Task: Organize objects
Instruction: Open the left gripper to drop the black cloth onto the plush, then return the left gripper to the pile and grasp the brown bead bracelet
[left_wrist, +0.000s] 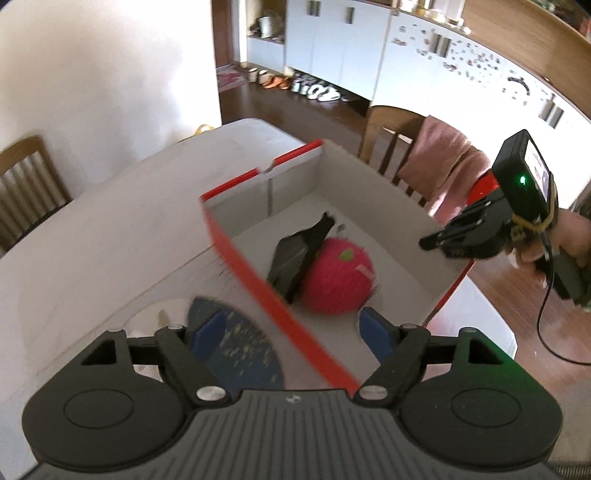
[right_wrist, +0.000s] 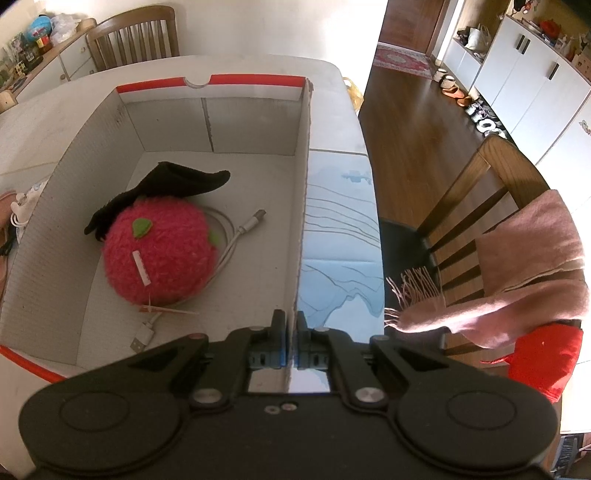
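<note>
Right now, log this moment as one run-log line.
left gripper: open, empty | right gripper: shut on box wall | box: pink plush ball, black cloth, white cable

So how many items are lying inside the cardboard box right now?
3: a pink plush ball mid-floor, a black fabric piece draped over its top, and a white USB cable running underneath it. More could be hidden beneath the ball.

Light: you have bright daylight; the white wall (left_wrist: 92, 74) at upper left washes out.
Glare: the table (right_wrist: 340, 229) mirrors the sky at centre right.
Blur: the box rim (left_wrist: 258, 288) smears at centre.
Distortion: fisheye bends your frame edges.
</note>
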